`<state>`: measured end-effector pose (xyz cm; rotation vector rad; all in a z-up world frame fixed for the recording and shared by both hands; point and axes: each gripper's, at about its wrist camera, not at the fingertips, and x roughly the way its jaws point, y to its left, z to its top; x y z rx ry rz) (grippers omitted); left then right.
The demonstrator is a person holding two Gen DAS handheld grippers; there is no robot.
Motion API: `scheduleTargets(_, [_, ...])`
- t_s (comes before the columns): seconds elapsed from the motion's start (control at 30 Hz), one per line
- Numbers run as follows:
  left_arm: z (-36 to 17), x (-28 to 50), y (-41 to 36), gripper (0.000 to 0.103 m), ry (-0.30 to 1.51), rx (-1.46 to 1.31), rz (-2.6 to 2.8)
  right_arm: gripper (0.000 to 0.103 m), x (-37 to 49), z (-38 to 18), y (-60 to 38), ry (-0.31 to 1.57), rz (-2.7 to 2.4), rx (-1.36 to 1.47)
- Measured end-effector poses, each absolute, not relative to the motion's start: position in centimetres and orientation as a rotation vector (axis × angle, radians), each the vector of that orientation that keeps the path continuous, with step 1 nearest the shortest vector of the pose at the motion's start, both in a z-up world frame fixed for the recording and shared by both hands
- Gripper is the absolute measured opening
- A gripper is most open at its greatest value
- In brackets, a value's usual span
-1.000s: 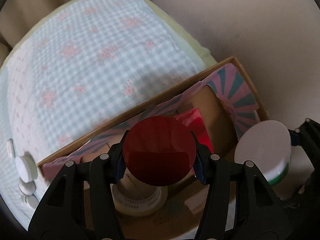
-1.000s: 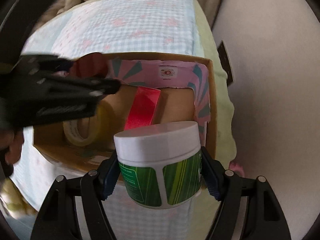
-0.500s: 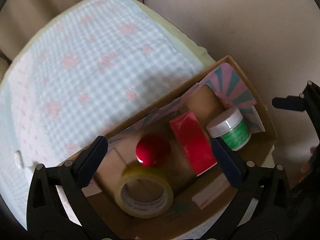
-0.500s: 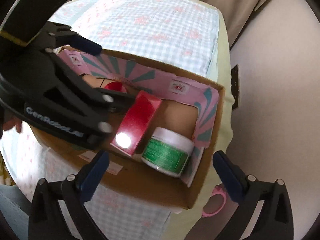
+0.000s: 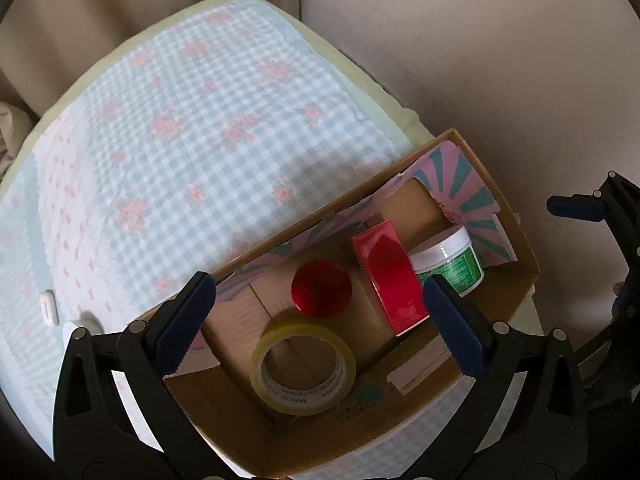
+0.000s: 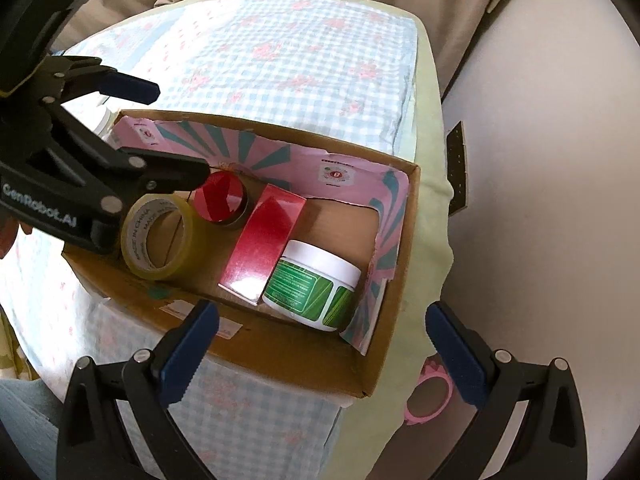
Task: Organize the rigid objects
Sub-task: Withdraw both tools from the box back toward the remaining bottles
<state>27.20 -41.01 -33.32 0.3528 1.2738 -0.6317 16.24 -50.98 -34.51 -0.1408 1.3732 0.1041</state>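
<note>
Going left to right across the cardboard box (image 6: 280, 352), which sits on a table with a blue-and-white checked cloth (image 6: 304, 52). First up is the roll of yellow tape (image 6: 162, 236), tipped up against the left end of the box. Just behind and beside it we see the round red-lidded tin (image 6: 221, 200), standing on the box floor. Next comes the red box (image 6: 264, 248), lying lengthwise and slanted, with its right edge touching the green jar (image 6: 310, 286). That jar has a white lid and lies on its side at the right end, close to the pink-and-teal paper lining (image 6: 384, 216).

Our left gripper (image 5: 320, 328) hangs above the tape and tin with its jaws spread wide apart and nothing between the pads. Our right gripper (image 6: 320, 344) is the same deal: jaws wide apart, empty, hovering over the near wall of the box by the jar. Both sets of jaws have just been opening, and neither has anything in it.

Past the box's right corner, a pink ring-shaped thing (image 6: 428, 400) lies down off the table edge; we can't tell what it is.
</note>
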Motion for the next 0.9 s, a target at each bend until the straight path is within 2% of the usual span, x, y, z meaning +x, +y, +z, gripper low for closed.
scheduleTargets(0.23, [-30.8,26.1,-40.1,0.103,1.240,0.333,-0.629,0.103,15.5,-32.6,-50.5,1.348,0.095,-0.139])
scheduleTargets(0.47, [-25.3,24.0,-37.1,0.103,1.169,0.283,-0.606,0.103,15.2,-28.8,-48.6,1.308,0.114,-0.201])
scheduleTargets(0.67, [-19.0,21.1,-31.2,0.103,1.084,0.215,-0.542,0.103,15.4,-24.1,-46.1,1.276,0.133,-0.203])
scheduleTargets(0.9, [-14.1,17.9,-21.6,0.103,1.007,0.165,-0.431,0.103,15.8,-19.4,-40.8,1.201,0.145,-0.226])
